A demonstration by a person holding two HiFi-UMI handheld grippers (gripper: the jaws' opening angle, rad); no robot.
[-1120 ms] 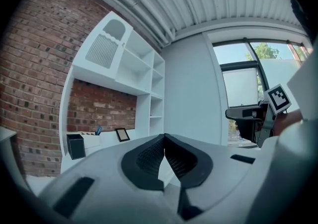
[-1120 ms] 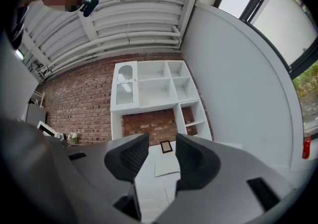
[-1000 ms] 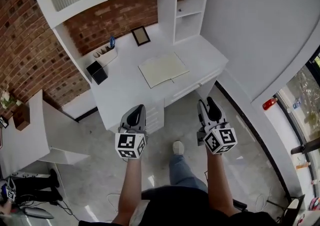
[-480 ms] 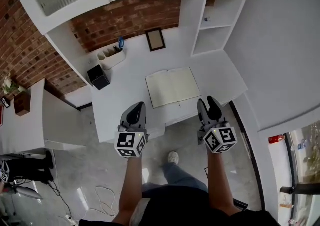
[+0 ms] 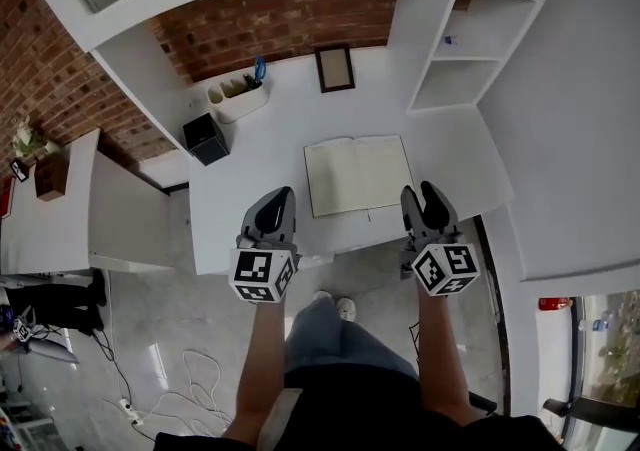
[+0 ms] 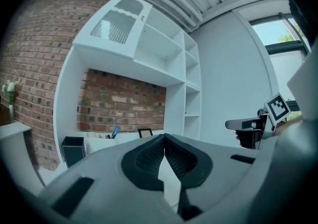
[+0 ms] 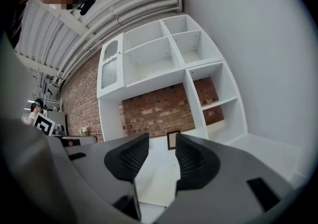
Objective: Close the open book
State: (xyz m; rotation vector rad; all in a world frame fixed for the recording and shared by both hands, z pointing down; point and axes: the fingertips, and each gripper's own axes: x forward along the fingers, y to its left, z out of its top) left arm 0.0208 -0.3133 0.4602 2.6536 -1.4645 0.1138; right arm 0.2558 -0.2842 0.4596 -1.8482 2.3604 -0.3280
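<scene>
An open book (image 5: 359, 174) with pale blank pages lies flat on the white desk (image 5: 250, 209), near its front edge. My left gripper (image 5: 276, 203) hovers at the desk's front edge, left of the book, jaws shut with nothing between them. My right gripper (image 5: 423, 201) hangs just off the book's lower right corner, jaws open and empty. In the right gripper view the book (image 7: 156, 178) shows between the pads (image 7: 130, 157). The left gripper view shows its pads (image 6: 151, 154) meeting at the tips.
At the desk's back stand a black box (image 5: 206, 139), a white pen holder (image 5: 238, 96) and a small framed picture (image 5: 334, 68) against the brick wall. White shelves (image 5: 455, 54) rise on the right. A lower white side table (image 5: 60, 214) is at the left.
The person has stepped closer to the desk. Both grippers now reach its front edge, on either side of the book, instead of hanging over the floor.
</scene>
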